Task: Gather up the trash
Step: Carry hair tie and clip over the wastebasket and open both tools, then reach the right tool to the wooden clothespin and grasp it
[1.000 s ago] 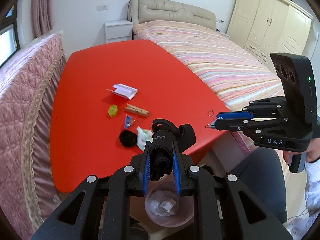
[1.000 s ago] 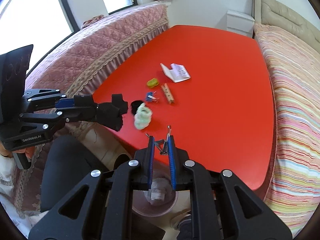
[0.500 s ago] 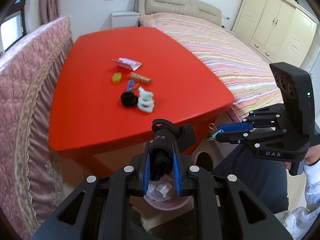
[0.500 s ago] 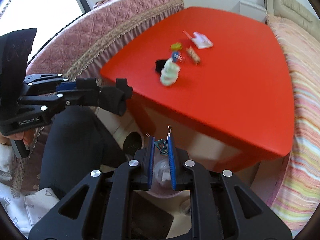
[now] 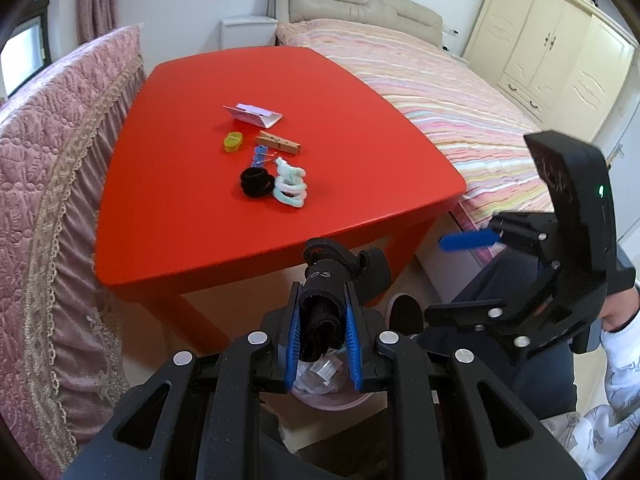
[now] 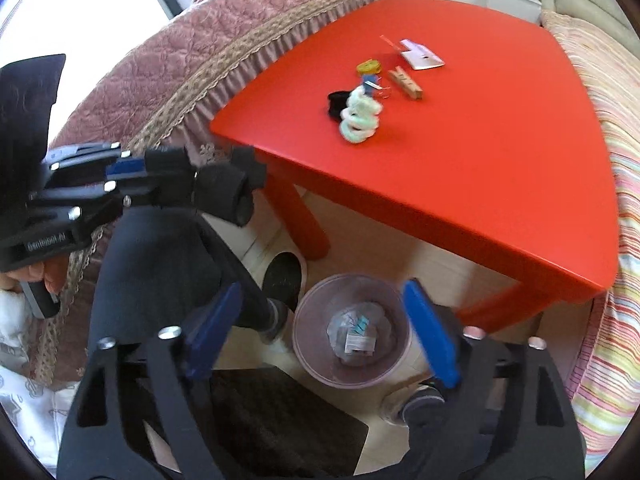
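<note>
Hovering with jaws spread wide, the right gripper (image 6: 320, 340) sits directly above the bin (image 6: 352, 332). The left gripper (image 5: 322, 340) is clamped on a black strap (image 5: 320, 320), long axis toward 12 o'clock, bin (image 5: 332, 396) just beneath. Remaining trash lies on the worktop (image 5: 200, 200).

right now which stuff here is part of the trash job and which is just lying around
Job:
- left gripper, shut on black strap
- right gripper, open
- pink bin
- items on the red table: clothespin, white packet, yellow cap

Lying about:
- bed
- wardrobe
</note>
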